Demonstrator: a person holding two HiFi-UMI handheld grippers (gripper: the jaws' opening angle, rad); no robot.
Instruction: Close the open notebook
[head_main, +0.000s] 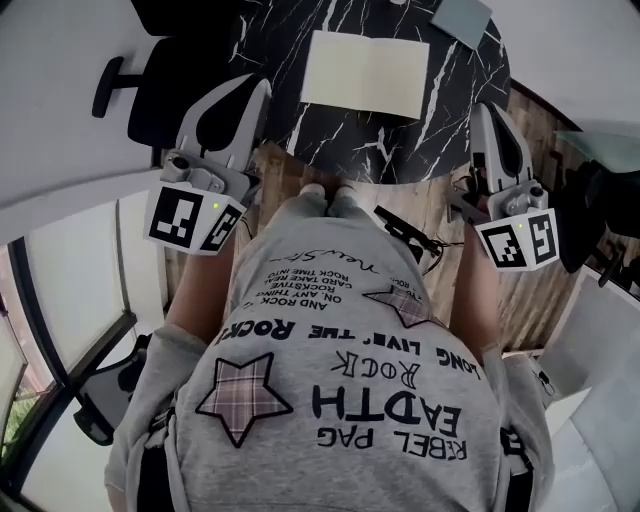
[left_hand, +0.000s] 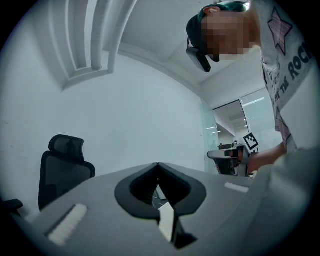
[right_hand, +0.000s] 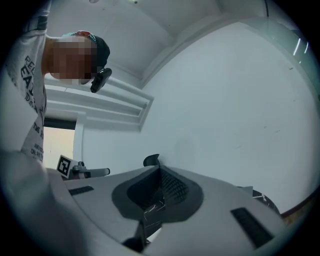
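An open notebook (head_main: 365, 73) with blank cream pages lies flat on the black marble table (head_main: 400, 140), seen at the top of the head view. My left gripper (head_main: 258, 92) is held out beside my body, its tips at the table's left edge and apart from the notebook. On the other side, my right gripper (head_main: 486, 112) reaches the table's right edge, also clear of the notebook. In the left gripper view the left gripper (left_hand: 158, 165) has its jaws meeting at the tip with nothing held. The right gripper (right_hand: 159, 169) is likewise shut and empty in its own view.
A black office chair (head_main: 165, 95) stands left of the table and shows again as the chair (left_hand: 65, 167) by a white wall. A grey-green sheet (head_main: 460, 15) lies at the table's far right corner. Black cables (head_main: 405, 230) lie on the wooden floor near my feet (head_main: 328, 195).
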